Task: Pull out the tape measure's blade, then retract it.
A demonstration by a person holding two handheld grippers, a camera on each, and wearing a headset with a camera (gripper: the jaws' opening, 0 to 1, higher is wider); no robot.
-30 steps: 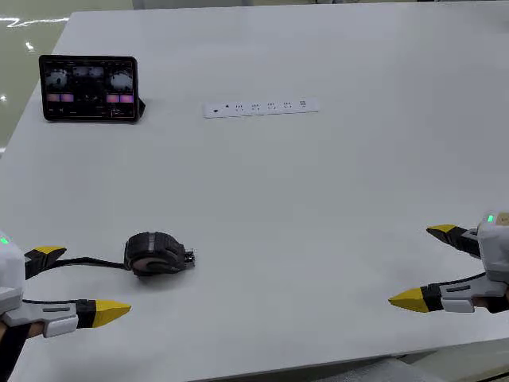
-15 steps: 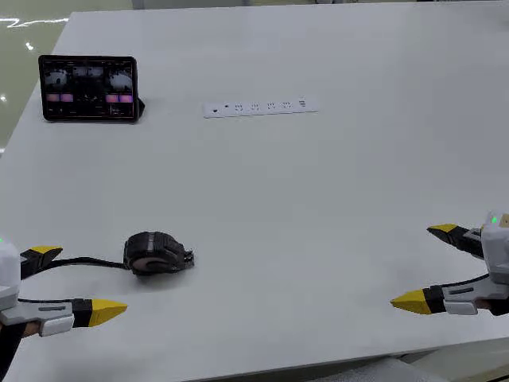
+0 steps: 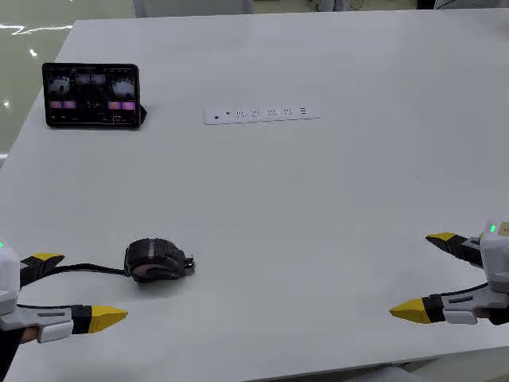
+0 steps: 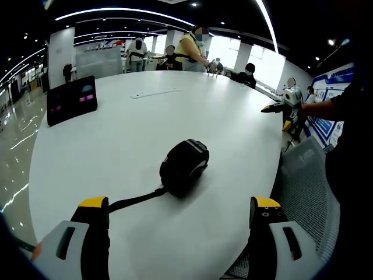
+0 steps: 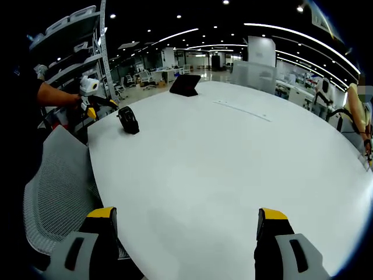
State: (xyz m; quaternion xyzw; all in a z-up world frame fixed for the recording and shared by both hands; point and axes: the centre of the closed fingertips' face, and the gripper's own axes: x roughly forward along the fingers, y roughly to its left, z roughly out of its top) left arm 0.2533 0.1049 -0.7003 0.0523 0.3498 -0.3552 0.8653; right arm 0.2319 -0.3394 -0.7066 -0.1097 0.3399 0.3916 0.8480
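A black tape measure [image 3: 156, 259] lies on the white table [image 3: 318, 199] at the front left, its black wrist strap [image 3: 87, 270] trailing left. My left gripper [image 3: 75, 288] is open, just left of the case, and the strap runs between its yellow-tipped fingers. In the left gripper view the tape measure [image 4: 184, 165] sits a short way ahead of the open jaws, blade retracted. My right gripper [image 3: 429, 274] stands open at the front right edge, far from the case, holding nothing. The right gripper view has the tape measure [image 5: 129, 119] small at the far left.
A dark tablet [image 3: 91, 95] stands propped at the back left. A white power strip [image 3: 261, 114] lies flat at the back centre. A grey mesh chair [image 5: 58, 186] sits below the table's front edge. People stand beyond the far side of the table.
The head camera tilted slightly, shifting the scene down. My left gripper drew back a little to the left and down. The tape measure stayed put.
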